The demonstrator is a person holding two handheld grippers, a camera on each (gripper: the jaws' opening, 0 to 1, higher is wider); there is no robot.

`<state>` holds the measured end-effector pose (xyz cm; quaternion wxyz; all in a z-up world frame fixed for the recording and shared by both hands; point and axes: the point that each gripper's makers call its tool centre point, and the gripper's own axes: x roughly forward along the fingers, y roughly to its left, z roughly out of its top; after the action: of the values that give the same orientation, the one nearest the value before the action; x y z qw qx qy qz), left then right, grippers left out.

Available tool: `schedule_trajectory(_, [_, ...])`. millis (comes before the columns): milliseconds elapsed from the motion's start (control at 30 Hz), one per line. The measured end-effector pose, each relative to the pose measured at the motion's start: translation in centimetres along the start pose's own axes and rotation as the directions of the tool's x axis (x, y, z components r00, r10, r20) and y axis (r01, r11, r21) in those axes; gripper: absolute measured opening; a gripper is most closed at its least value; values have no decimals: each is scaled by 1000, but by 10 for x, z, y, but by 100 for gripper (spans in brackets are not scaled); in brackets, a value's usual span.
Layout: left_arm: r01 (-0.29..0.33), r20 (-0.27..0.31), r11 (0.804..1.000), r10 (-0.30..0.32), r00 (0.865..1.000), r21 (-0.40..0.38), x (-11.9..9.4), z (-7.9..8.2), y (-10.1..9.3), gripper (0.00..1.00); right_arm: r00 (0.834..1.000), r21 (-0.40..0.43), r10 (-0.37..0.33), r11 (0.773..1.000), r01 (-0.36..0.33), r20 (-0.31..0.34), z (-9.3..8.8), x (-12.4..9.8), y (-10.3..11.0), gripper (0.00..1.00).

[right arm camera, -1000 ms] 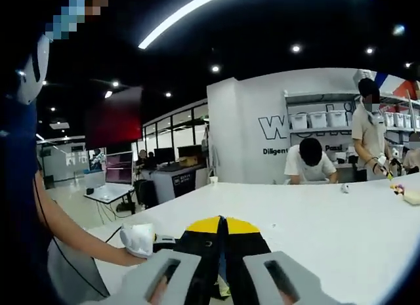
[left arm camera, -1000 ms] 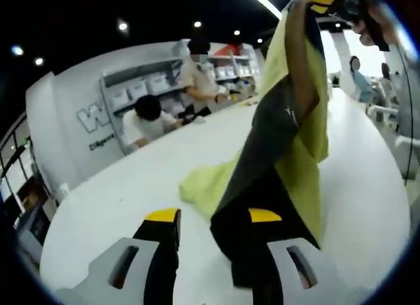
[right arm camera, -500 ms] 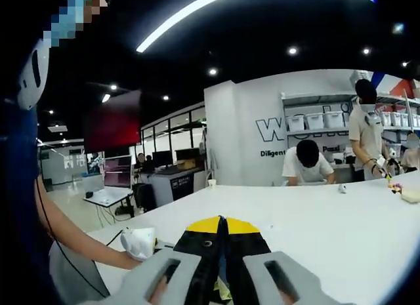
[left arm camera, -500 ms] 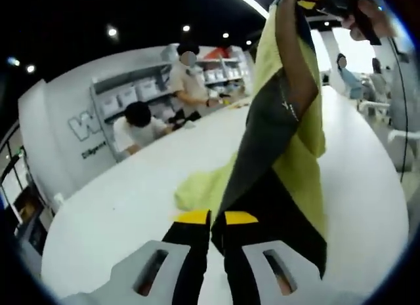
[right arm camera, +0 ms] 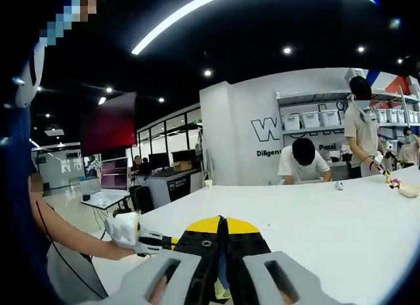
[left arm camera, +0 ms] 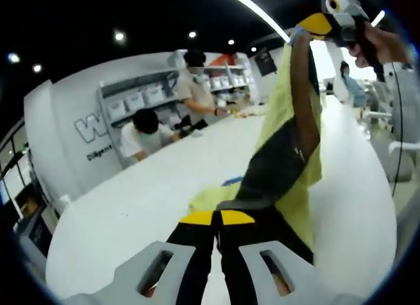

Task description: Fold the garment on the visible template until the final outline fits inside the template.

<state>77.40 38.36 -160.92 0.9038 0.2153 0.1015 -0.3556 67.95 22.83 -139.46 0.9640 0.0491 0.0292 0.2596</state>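
A yellow-green and dark grey garment (left arm camera: 289, 147) hangs in the air over the white table (left arm camera: 125, 200); its lower end trails onto the tabletop. My right gripper (left arm camera: 316, 24) holds its top corner high at the upper right, a hand behind it. In the right gripper view that gripper (right arm camera: 220, 224) is shut, with a thin strip of garment (right arm camera: 222, 273) pinched between the jaws. My left gripper (left arm camera: 217, 218) is shut at the garment's lower dark edge, yellow tips together. A small blue patch (left arm camera: 230, 182) shows beside the cloth lying on the table.
Two people (left arm camera: 148, 129) work at the table's far side in front of shelves with white bins (left arm camera: 141, 95). A white-gloved hand (right arm camera: 125, 227) is at the table's near left edge. Small objects (right arm camera: 408, 190) lie far right on the table (right arm camera: 328, 233).
My left gripper's jaws have gone from wide apart to shut at the garment's lower dark edge. The right gripper still holds the top corner high.
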Motion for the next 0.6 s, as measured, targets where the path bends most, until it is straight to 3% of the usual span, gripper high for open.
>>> schedule_trajectory(167, [-2, -1, 1000, 2, 1000, -3, -4, 3, 1, 2, 1000, 3, -3, 1000, 3, 4, -1, 0, -1, 0])
schedule_trajectory(300, [-14, 17, 1000, 14, 1000, -13, -12, 15, 7, 2, 1000, 0, -10, 1000, 10, 5, -2, -1, -3, 0])
schedule_trajectory(467, [-45, 47, 998, 47, 998, -51, -33, 36, 24, 2, 1000, 18, -27, 999, 27, 1, -8, 0, -11, 0])
schedule_trajectory(600, [-73, 72, 995, 78, 994, -63, -50, 54, 36, 2, 999, -13, -43, 999, 42, -24, -14, 4, -17, 0])
